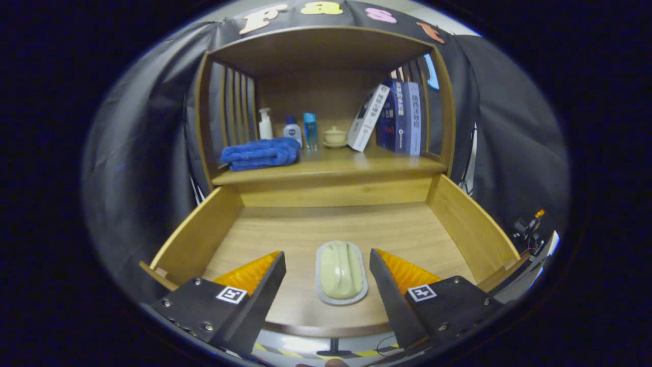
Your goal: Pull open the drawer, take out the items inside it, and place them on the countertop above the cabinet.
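The wooden drawer (pixel 204 234) stands pulled open below the cabinet's countertop (pixel 331 171). On its floor lies a pale cream oblong item on a grey oval base (pixel 341 272), lengthwise between my fingers. My gripper (pixel 326 265) is open, one finger (pixel 267 285) left of the item and the other (pixel 389 288) right of it, neither touching it.
On the countertop lie a folded blue towel (pixel 262 154), a white pump bottle (pixel 265 125), two small bottles (pixel 300 131), a lidded cream cup (pixel 335 136) and leaning books (pixel 392 117). Slatted side walls and a roof close in the shelf. The drawer's side walls (pixel 471 221) flank the fingers.
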